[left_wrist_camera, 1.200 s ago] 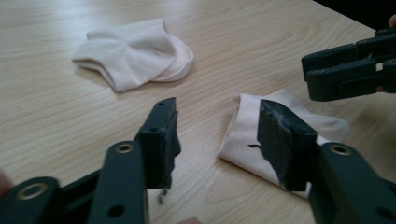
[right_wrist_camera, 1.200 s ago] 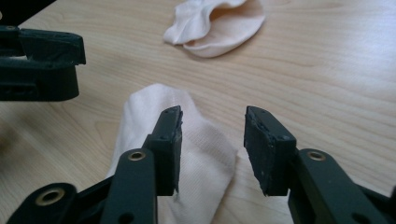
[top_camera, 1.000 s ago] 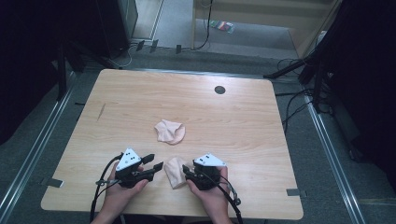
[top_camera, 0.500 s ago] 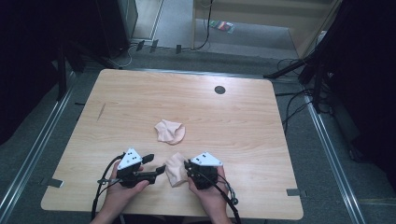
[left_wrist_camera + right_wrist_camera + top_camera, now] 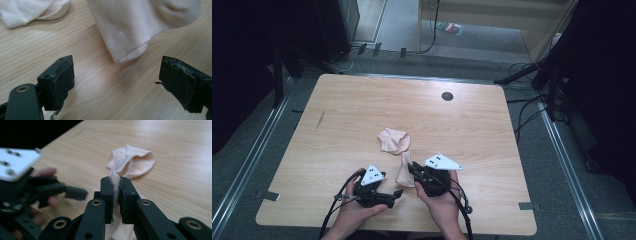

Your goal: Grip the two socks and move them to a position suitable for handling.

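The work in hand looks like pairing or folding two pale socks. The right gripper (image 5: 413,170) has its jaws clamped on the ribbed edge of the near sock (image 5: 404,170), which the right gripper view shows pinched flat between the pads (image 5: 109,195). That sock hangs from the grip, its lower end close to the worktop (image 5: 492,130), near the near edge and just right of centre. The left gripper (image 5: 395,194) has just been opening its jaws; they now stand wide with nothing between them, and in the left gripper view the sock's closed end (image 5: 130,53) lies just beyond the gap, not touched by either pad.

So the step, as I judge it, is a handover or re-grip: one end is secured, the other end is free. The next move calls for the left gripper to go forward so its jaws straddle that loose end, then close on it without pinning cloth to the wood, so the sock can be stretched out or laid.

The second sock (image 5: 394,140) lies crumpled a little farther off, near the middle of the worktop, apart from the held one. It is the nearest thing that could be dragged along. A small dark round spot (image 5: 447,96) sits at the far side, well clear. Cables trail from both grippers toward the near edge and could snag a sleeve or hand.
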Tool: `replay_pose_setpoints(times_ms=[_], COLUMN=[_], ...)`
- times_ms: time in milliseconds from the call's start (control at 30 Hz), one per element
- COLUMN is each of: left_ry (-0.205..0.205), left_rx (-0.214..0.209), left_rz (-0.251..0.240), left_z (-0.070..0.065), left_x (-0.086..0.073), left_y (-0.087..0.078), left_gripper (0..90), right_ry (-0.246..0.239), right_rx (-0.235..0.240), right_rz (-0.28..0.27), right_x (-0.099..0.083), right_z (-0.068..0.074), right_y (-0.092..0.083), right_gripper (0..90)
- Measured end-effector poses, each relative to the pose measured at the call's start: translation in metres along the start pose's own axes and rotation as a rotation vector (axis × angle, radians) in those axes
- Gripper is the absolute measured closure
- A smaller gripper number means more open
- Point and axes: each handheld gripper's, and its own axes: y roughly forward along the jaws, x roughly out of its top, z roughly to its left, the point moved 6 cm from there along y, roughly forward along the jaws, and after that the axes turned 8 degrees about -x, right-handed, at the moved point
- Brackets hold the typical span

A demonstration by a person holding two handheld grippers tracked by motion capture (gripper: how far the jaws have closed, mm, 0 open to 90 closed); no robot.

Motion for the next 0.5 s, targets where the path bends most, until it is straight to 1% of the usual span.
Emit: replay_pose_setpoints(times_ms=[67,100,133,167,200,233,267,300,333,367,400,433,467,500], left_ry=[-0.014,-0.031,-0.045,-0.062,-0.069,-0.071,-0.069,-0.055,-0.041,-0.015,0.003,0.041,0.058,0.086], left_rx=[0.013,0.003,0.0,0.01,0.022,0.027,0.031,0.032,0.034,0.055,0.077,0.128,0.151,0.201], left_rz=[0.015,0.019,0.013,0.01,0.003,-0.006,-0.022,-0.04,-0.047,-0.044,-0.041,-0.046,-0.042,-0.047], left_z=[-0.001,0.0,0.001,0.002,0.003,0.004,0.005,0.006,0.007,0.011,0.014,0.022,0.026,0.033], left_x=[0.0,0.001,0.001,0.002,0.003,0.004,0.005,0.006,0.006,0.006,0.006,0.005,0.005,0.005], left_y=[0.004,0.005,0.006,0.007,0.007,0.007,0.006,0.004,0.002,-0.002,-0.006,-0.014,-0.017,-0.026], left_gripper=[14.6,15.2,17.1,20.3,24.8,27.5,34.4,43.0,53.0,64.5,75.0,80.4,86.9,88.4], right_ry=[-0.002,-0.002,0.0,0.004,0.013,0.017,0.018,0.023,0.036,0.04,0.047,0.047,0.047,0.047], right_rx=[0.024,0.035,0.054,0.067,0.093,0.117,0.132,0.14,0.161,0.169,0.168,0.161,0.132,0.122], right_rz=[-0.017,-0.024,-0.031,-0.037,-0.045,-0.051,-0.059,-0.064,-0.072,-0.078,-0.086,-0.089,-0.085,-0.084], right_x=[0.006,0.008,0.011,0.013,0.016,0.018,0.02,0.022,0.025,0.027,0.029,0.029,0.029,0.028], right_z=[0.005,0.007,0.011,0.013,0.017,0.021,0.023,0.025,0.026,0.026,0.024,0.021,0.014,0.011], right_y=[-0.004,-0.006,-0.009,-0.01,-0.013,-0.016,-0.019,-0.021,-0.025,-0.027,-0.031,-0.032,-0.033,-0.032], right_gripper=[83.4,83.4,83.4,83.4,83.4,83.4,83.4,83.4,83.4,83.5,83.6,83.9,84.2,84.5])
